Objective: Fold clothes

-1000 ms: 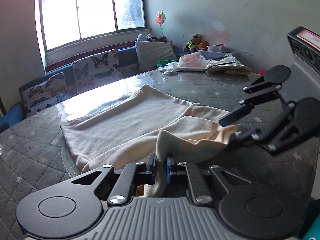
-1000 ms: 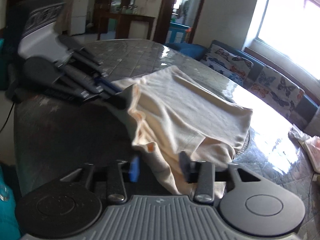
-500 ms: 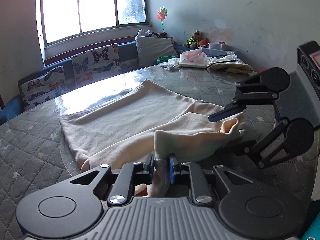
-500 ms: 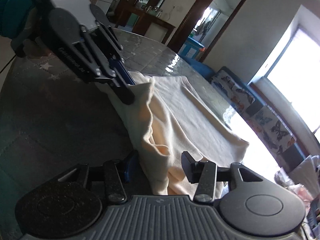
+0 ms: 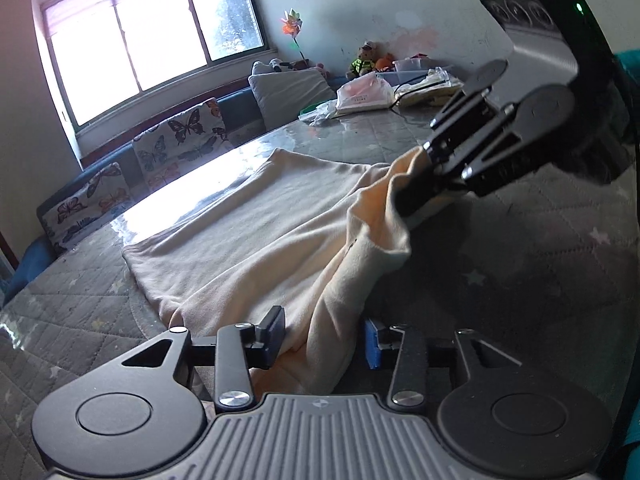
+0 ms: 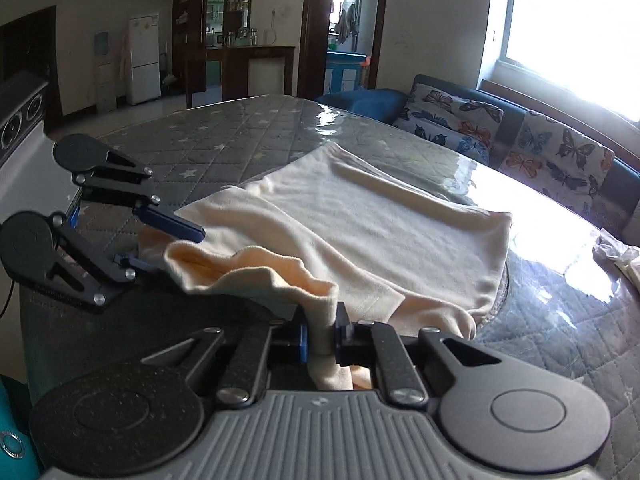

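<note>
Garment (image 5: 256, 236) on table (image 5: 520, 264) | left hand-held gripper (image 5: 324, 334) opening, cloth between | right hand-held gripper (image 6: 320, 338) closing, pinching hem

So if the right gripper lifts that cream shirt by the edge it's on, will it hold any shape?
Probably not. The shirt already sags in soft ripples beside the right gripper, so it looks floppy. It seems light, bunching easily. With the left gripper opening around its fold, that side will likely drop.
</note>
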